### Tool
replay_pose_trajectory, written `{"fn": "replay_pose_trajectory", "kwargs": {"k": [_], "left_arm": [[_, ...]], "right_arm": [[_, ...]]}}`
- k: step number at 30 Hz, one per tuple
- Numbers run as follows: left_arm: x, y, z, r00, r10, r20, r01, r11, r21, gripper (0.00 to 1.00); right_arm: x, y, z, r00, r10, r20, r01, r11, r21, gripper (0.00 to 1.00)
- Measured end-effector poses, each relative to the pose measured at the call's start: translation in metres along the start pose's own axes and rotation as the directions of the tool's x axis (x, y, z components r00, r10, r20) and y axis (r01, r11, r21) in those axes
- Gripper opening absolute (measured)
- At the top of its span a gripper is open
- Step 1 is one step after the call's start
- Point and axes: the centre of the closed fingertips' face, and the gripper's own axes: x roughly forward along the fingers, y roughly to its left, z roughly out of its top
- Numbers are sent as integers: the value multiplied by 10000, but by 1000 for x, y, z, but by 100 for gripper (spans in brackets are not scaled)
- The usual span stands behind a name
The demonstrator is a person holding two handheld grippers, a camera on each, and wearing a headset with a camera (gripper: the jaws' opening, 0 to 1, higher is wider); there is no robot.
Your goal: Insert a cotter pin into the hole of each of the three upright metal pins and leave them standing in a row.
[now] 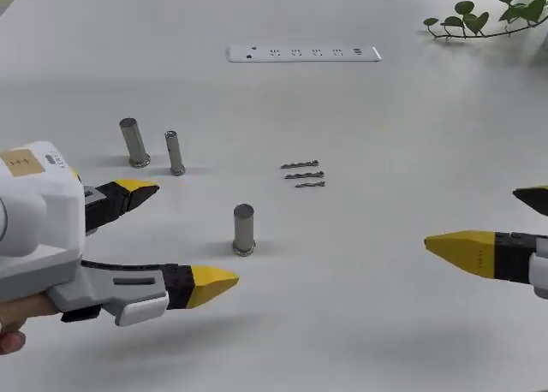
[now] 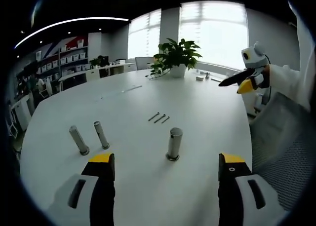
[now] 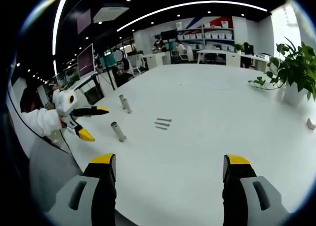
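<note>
The left gripper [image 1: 193, 234], lower left in the head view, and the right gripper [image 1: 475, 219], at the right edge, both gape wide and empty. The near pin [image 1: 244, 228] stands at centre, the thin pin [image 1: 175, 152] and far pin [image 1: 134, 142] upper left. Three cotter pins [image 1: 302, 174] lie loose right of centre. Nothing looks inserted yet, so all three insertions remain.

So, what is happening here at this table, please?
A person holds a gripper in each hand over a white table. The left gripper and the right gripper are both open and hold nothing. Three metal pins stand upright, two together and one apart. Three cotter pins lie loose on the table, none inserted yet.
</note>
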Motion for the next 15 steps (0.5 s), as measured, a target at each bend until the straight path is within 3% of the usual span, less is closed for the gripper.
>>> {"fn": "replay_pose_trajectory", "kwargs": {"k": [2,4,8,11,15], "left_arm": [[-2,-5,0,10000,-72,33,73,9998,-157,91],[-4,-12,-4,9995,-288,-135,289,9995,97,98],[-7,-23,-9,9978,-598,-291,601,9981,97,99],[-9,-28,-7,9983,-549,-208,549,9985,6,99],[-11,-31,-6,9989,-460,-106,459,9989,-100,99]], "right_arm": [[0,-1,1,10000,24,3,-24,10000,-20,88],[0,-1,2,10000,39,-19,-39,9999,-101,88],[-1,0,7,9997,202,104,-199,9995,-254,88],[-2,0,10,9995,285,121,-280,9988,-403,87],[-2,1,17,9972,738,99,-727,9937,-851,78]]}}
